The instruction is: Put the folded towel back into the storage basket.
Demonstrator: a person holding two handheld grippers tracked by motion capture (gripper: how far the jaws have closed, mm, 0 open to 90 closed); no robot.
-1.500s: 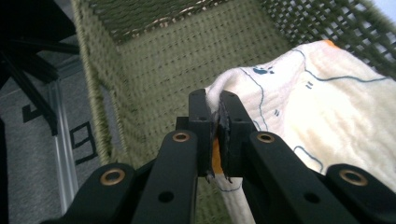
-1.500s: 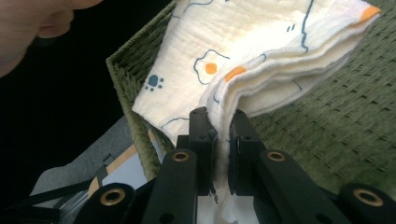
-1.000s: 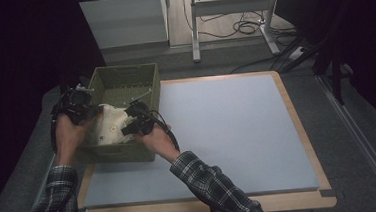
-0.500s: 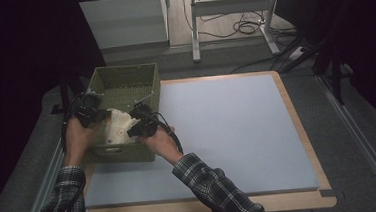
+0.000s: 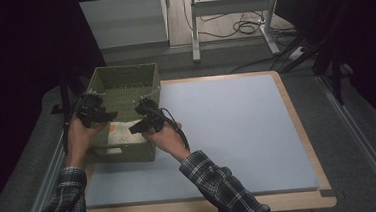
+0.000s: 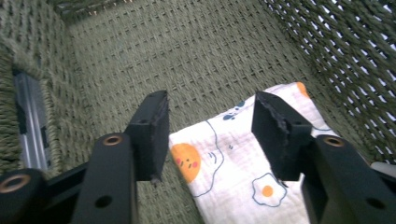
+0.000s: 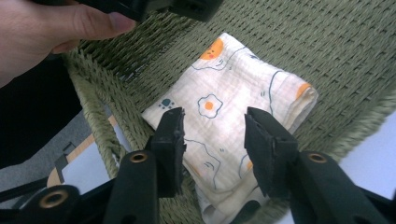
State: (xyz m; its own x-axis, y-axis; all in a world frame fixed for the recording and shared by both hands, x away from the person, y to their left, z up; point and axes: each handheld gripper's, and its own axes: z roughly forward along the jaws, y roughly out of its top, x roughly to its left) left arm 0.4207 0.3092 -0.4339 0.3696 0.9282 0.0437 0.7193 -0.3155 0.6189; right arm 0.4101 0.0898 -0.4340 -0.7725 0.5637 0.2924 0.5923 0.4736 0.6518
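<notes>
Dark curtains surround our table (image 5: 238, 132), whose pale blue top carries a green woven basket (image 5: 124, 83) at its left edge. Inside the basket, near our side, lies a folded cream cloth (image 5: 119, 133) printed with fried eggs. We hold the left gripper (image 5: 96, 116) over the basket's left rim and the right gripper (image 5: 139, 123) over its right side. Both pairs of fingers have just been opening and now stand apart above the cloth (image 7: 233, 116), gripping nothing; the cloth (image 6: 233, 158) rests free on the basket floor.
</notes>
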